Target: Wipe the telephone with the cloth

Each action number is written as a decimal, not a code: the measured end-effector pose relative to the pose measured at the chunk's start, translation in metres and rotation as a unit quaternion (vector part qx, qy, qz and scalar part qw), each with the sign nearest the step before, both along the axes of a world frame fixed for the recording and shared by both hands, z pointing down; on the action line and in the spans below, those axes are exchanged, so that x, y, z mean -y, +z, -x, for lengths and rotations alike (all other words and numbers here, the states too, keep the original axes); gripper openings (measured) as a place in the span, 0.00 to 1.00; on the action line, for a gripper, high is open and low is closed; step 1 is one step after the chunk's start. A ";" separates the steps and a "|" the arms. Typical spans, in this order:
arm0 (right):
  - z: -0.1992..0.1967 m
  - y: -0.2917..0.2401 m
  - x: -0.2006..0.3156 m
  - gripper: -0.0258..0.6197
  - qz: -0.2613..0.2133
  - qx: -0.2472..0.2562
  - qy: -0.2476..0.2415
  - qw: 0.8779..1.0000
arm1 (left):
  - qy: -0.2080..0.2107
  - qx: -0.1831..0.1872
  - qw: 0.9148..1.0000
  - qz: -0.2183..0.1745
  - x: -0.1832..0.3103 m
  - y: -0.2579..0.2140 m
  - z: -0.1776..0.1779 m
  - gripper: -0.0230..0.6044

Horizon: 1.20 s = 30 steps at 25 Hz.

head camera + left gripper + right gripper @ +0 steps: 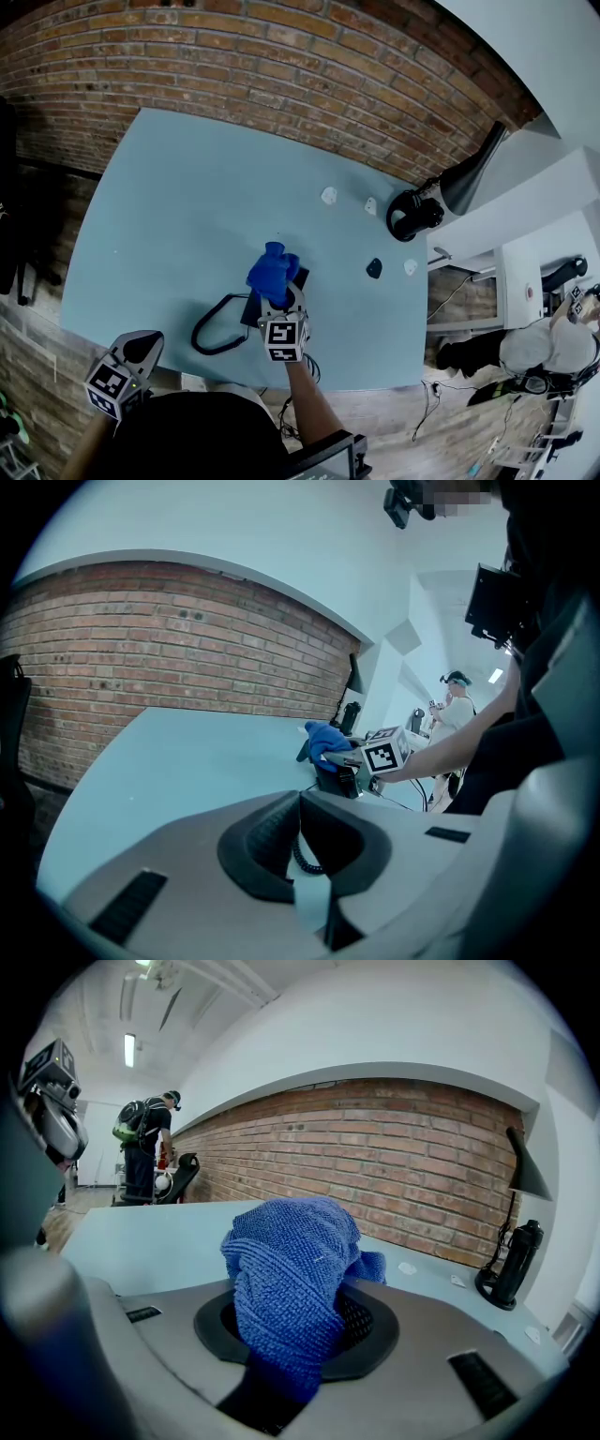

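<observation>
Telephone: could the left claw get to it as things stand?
Probably yes. The left claw hangs at the table's near edge, only table and the cord between it and the telephone; the right claw, holding the cloth, sits over it.

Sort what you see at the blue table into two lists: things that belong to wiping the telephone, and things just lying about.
In the job:
blue cloth, gripped in the right tongs
black telephone, below the cloth

Just lying about:
white scraps
small black item
black lamp
left tongs, idle and holding nothing
</observation>
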State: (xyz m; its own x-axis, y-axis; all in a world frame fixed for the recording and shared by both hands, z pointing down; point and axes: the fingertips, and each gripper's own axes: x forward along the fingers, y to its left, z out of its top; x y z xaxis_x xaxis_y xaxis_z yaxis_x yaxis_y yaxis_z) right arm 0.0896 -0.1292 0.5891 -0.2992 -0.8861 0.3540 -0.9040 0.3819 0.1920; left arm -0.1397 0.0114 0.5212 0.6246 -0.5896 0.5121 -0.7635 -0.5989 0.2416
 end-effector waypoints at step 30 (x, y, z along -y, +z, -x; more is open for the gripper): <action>-0.001 -0.001 0.000 0.26 0.015 0.031 0.024 0.999 | -0.009 -0.009 1.000 0.009 0.003 0.003 0.000 0.05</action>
